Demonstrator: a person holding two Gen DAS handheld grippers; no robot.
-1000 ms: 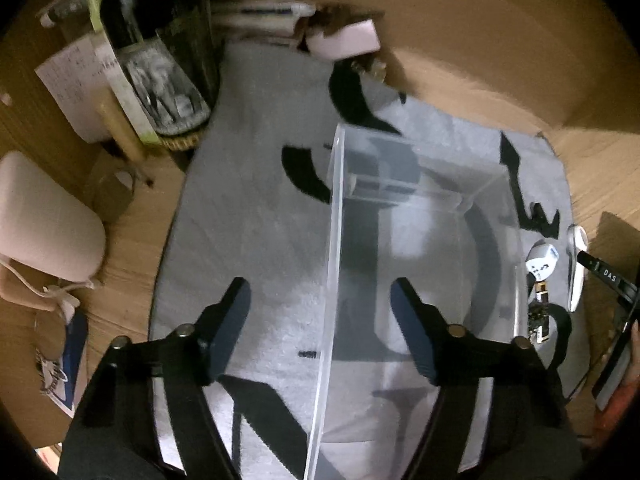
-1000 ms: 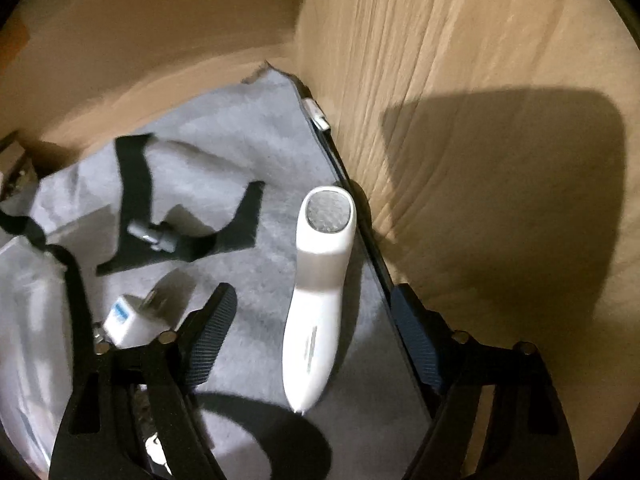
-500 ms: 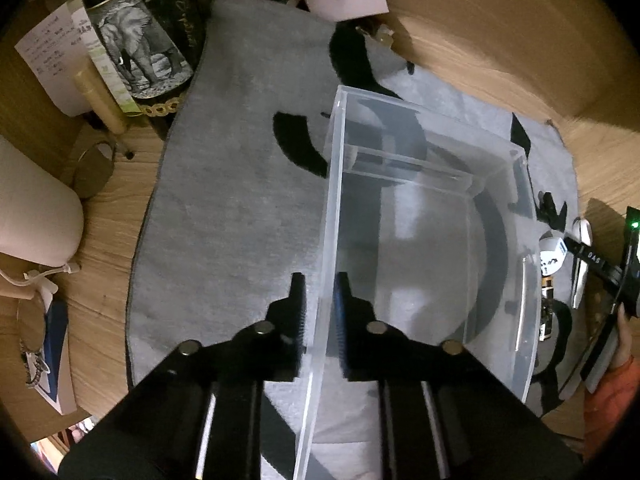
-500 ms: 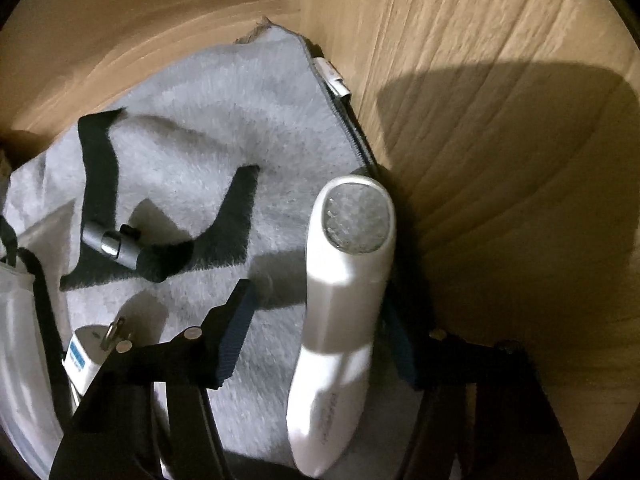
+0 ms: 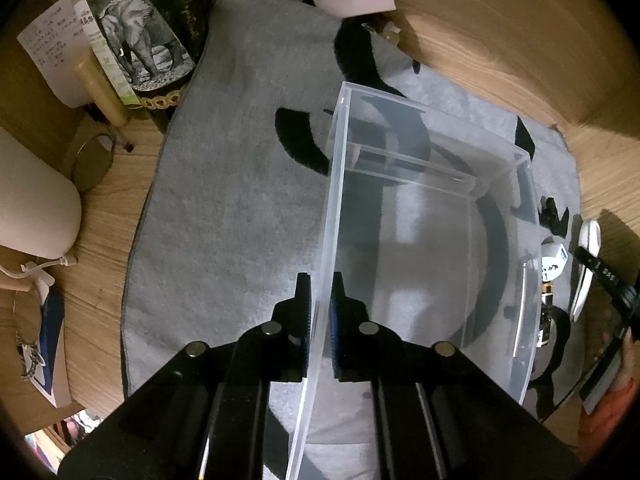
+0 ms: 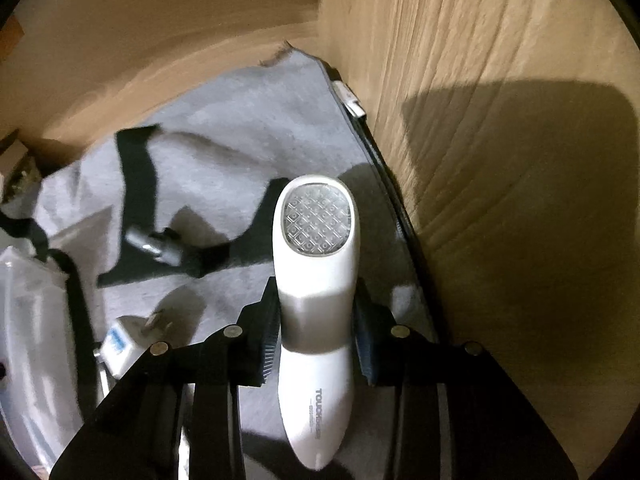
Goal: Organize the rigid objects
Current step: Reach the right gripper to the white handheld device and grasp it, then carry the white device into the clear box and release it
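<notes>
the left hand-held gripper (image 5: 319, 316) is clamped on the near left wall of a clear plastic box (image 5: 496, 264), one finger outside the wall and one inside. the box stands open-topped on a grey mat (image 5: 240, 216) with black shapes, and the mat lies on the wooden worktop (image 5: 500, 40). beyond the box's right wall, on the mat's right edge, lie a white plug adapter (image 5: 554, 262) and the white handheld device (image 5: 586, 264). farther off, past the mat's left corner, a dark bottle with an elephant label (image 5: 140, 48) stands among papers.

the right hand-held gripper (image 6: 316, 340) is closed on the waist of the white handheld device (image 6: 316, 280), which points away along the fingers with its textured oval face (image 6: 318, 218) up. whether it is touching the mat cannot be told. to its left on the grey mat (image 6: 248, 128) lie the plug adapter (image 6: 120, 344) and, farther out, a small dark cylindrical part (image 6: 160, 246). the wooden worktop (image 6: 500, 160) runs along the mat's right edge.
</notes>
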